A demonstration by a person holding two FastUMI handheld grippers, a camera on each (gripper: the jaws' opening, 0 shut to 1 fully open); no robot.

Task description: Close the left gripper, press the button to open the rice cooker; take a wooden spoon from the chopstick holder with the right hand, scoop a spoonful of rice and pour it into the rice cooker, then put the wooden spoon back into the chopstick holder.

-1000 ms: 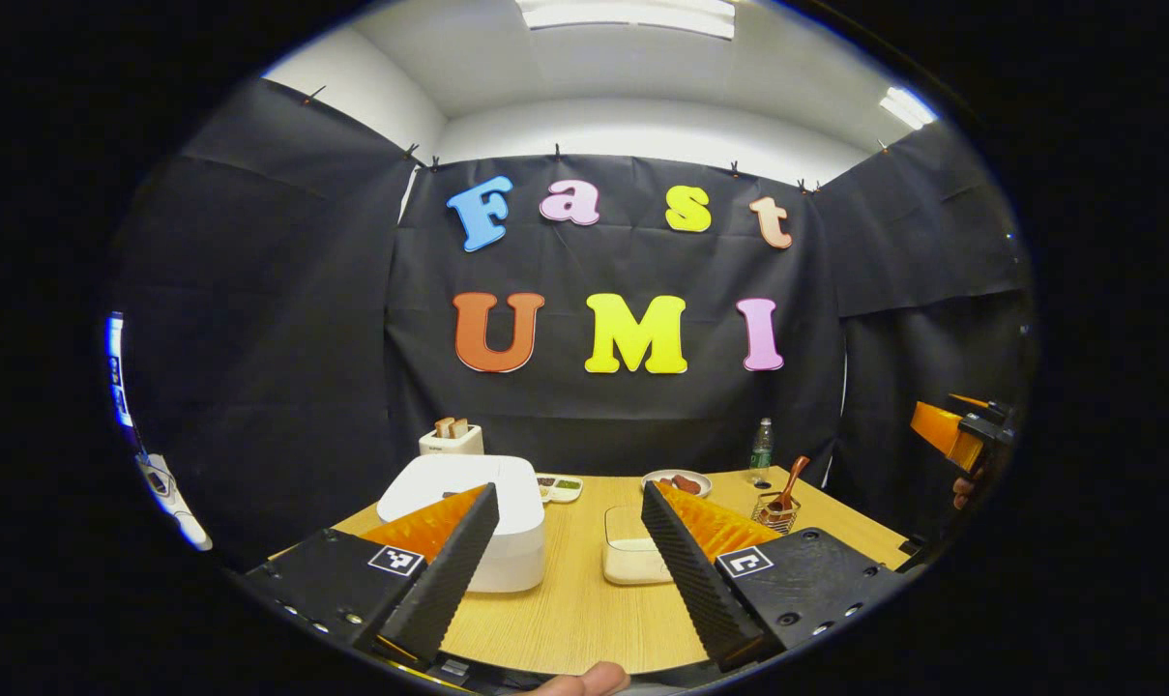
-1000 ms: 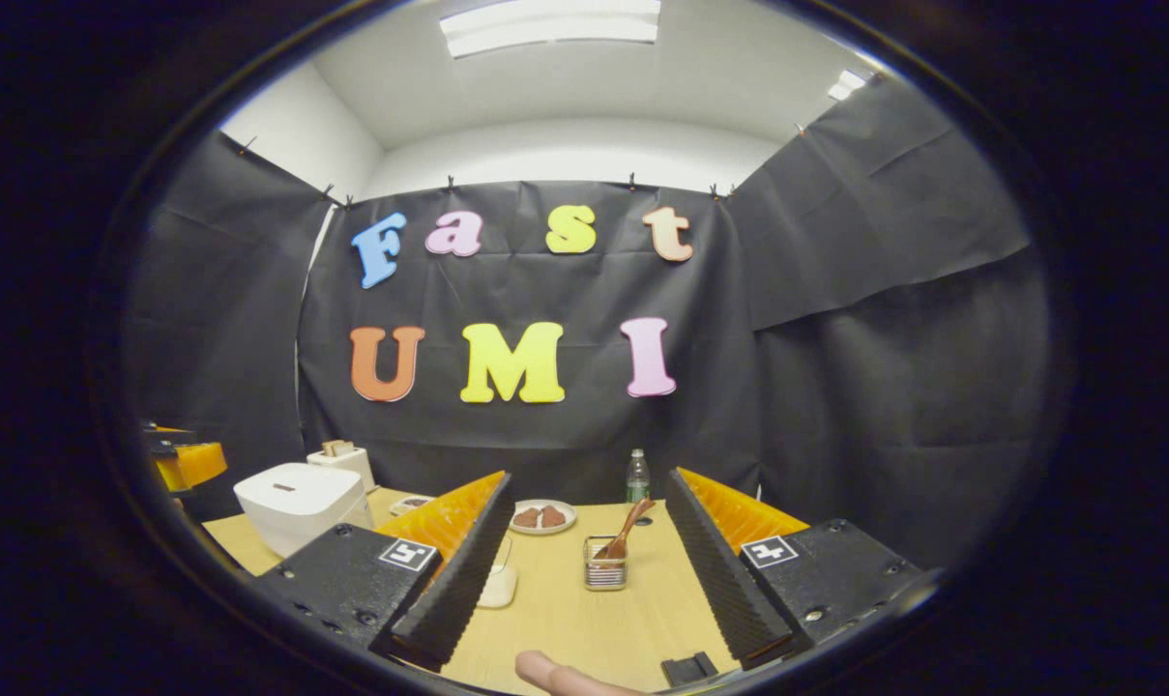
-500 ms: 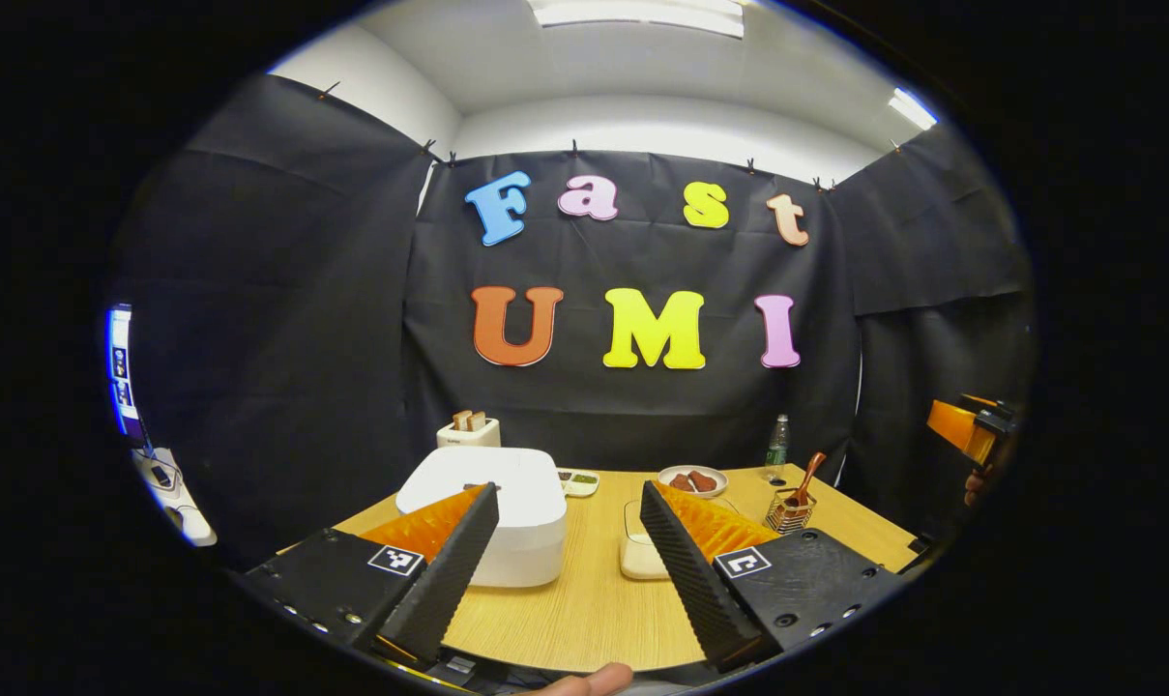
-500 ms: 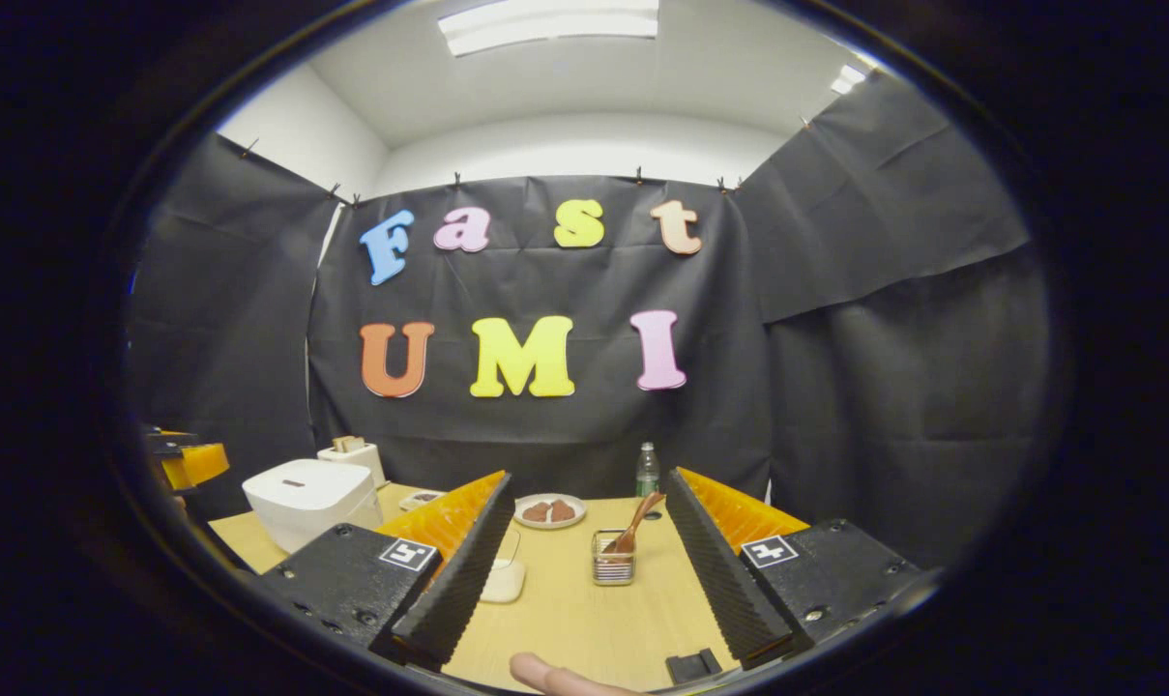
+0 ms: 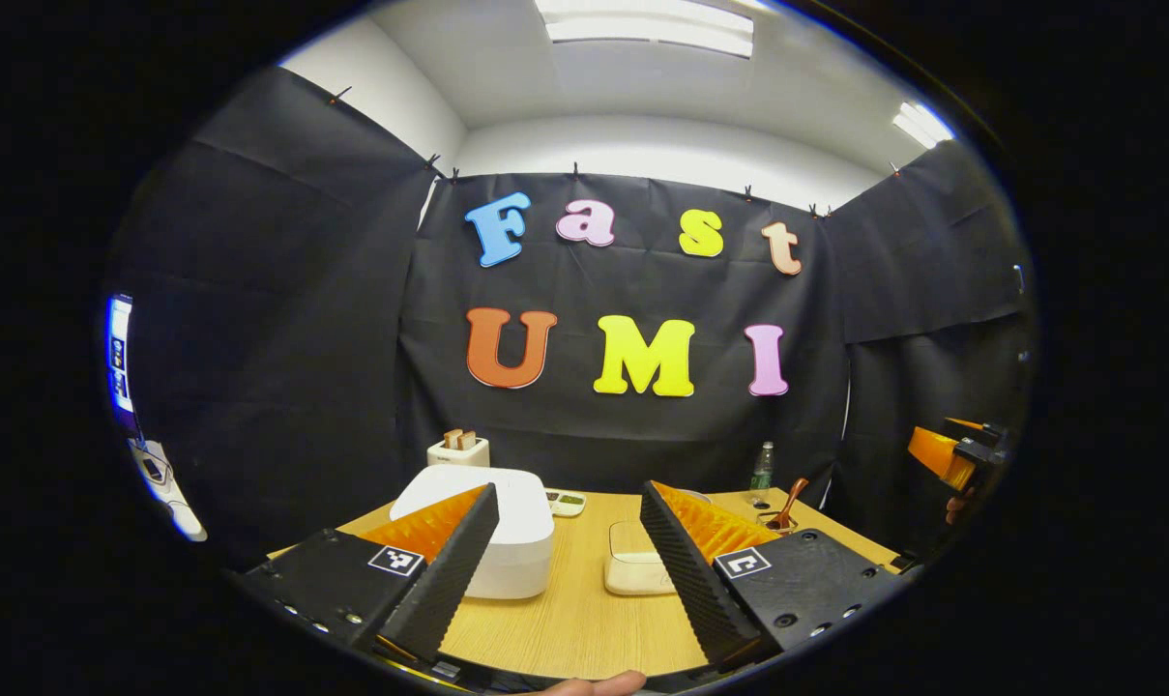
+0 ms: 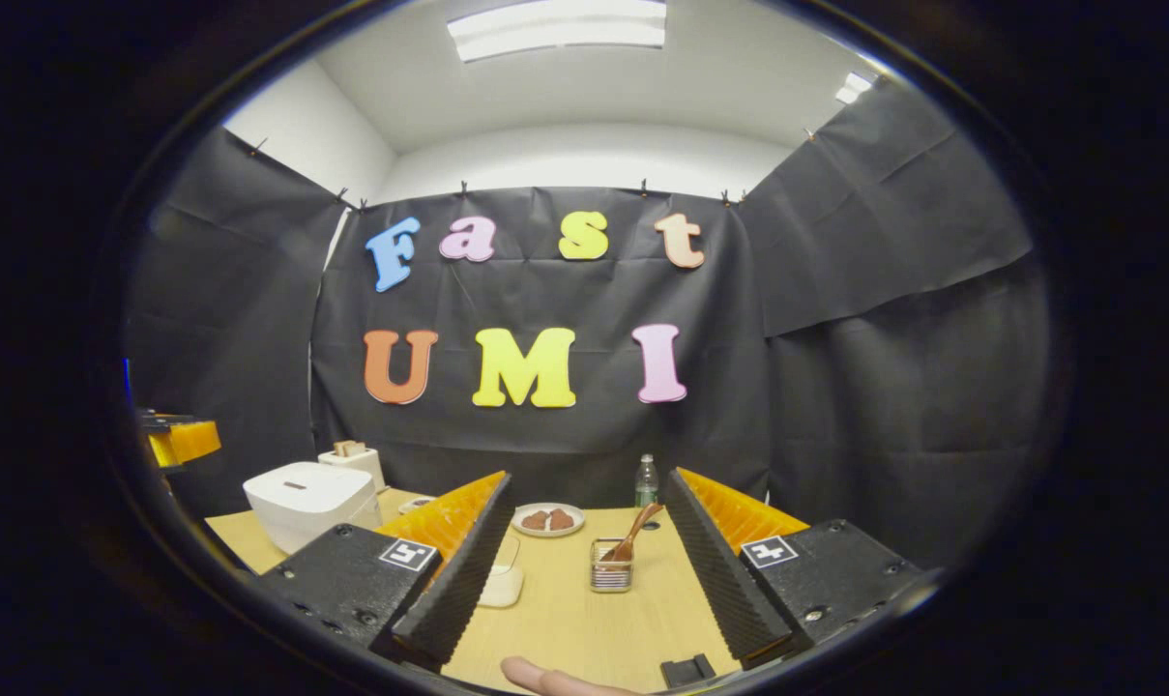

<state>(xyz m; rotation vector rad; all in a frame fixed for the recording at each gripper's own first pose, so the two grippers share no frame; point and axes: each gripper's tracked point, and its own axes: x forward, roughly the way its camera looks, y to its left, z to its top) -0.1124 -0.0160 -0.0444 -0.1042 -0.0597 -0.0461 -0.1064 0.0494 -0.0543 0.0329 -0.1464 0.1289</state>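
Note:
A white rice cooker (image 5: 487, 527) (image 6: 308, 501) sits lid down at the table's left. My left gripper (image 5: 565, 556) hovers open in front of it, its left finger overlapping the cooker in the left gripper view. A clear box of rice (image 5: 632, 565) (image 6: 505, 578) lies mid-table. The wooden spoon (image 6: 632, 534) (image 5: 789, 503) stands in the wire chopstick holder (image 6: 610, 570). My right gripper (image 6: 589, 570) is open, held short of the holder, which shows between its fingers. The right gripper (image 5: 951, 452) also appears at the far right of the left gripper view.
On the wooden table (image 6: 584, 628) stand a white toaster (image 5: 457, 449) with bread behind the cooker, a small divided dish (image 5: 566, 501), a plate (image 6: 546, 519) of brown food and a green-labelled bottle (image 6: 646, 480) at the back. Black cloth walls close in the booth.
Both views have tilted up a little, so the table items sit lower in view. The fingers of both grippers stay as wide apart as before.

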